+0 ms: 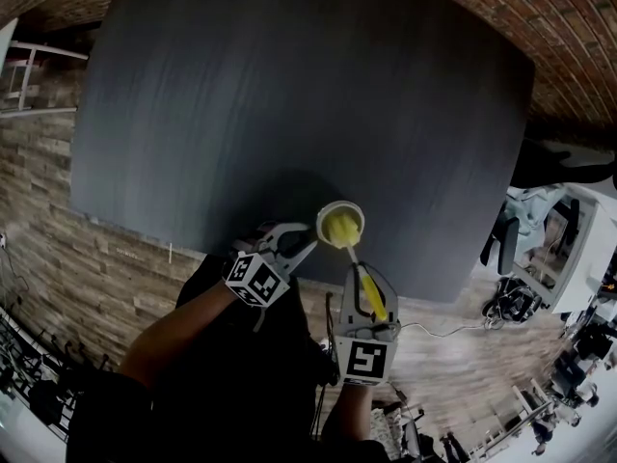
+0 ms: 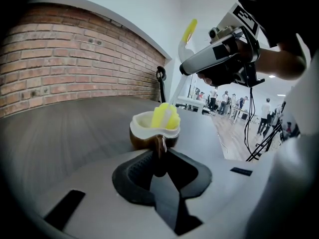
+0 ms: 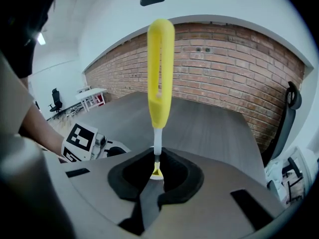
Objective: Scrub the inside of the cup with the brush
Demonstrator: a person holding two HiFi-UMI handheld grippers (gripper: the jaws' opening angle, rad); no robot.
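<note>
A dark grey table [image 1: 289, 95] stands before a brick wall [image 2: 75, 59]. At the left, the left gripper [image 2: 159, 158] is clenched on the handle of the cup [image 2: 144, 133], brown outside and white inside, by the table's near edge. To its right, the right gripper [image 3: 157, 176] grasps the thin stem of the yellow brush [image 3: 160, 73], whose head sits inside the cup.

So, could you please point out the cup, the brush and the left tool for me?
cup [image 2: 143, 139]: left gripper view, on its brown outer wall.
brush [image 3: 160, 111]: right gripper view, on its yellow handle.
left tool [image 2: 160, 154]: left gripper view, between its fingertips, shut on the cup's handle.
</note>
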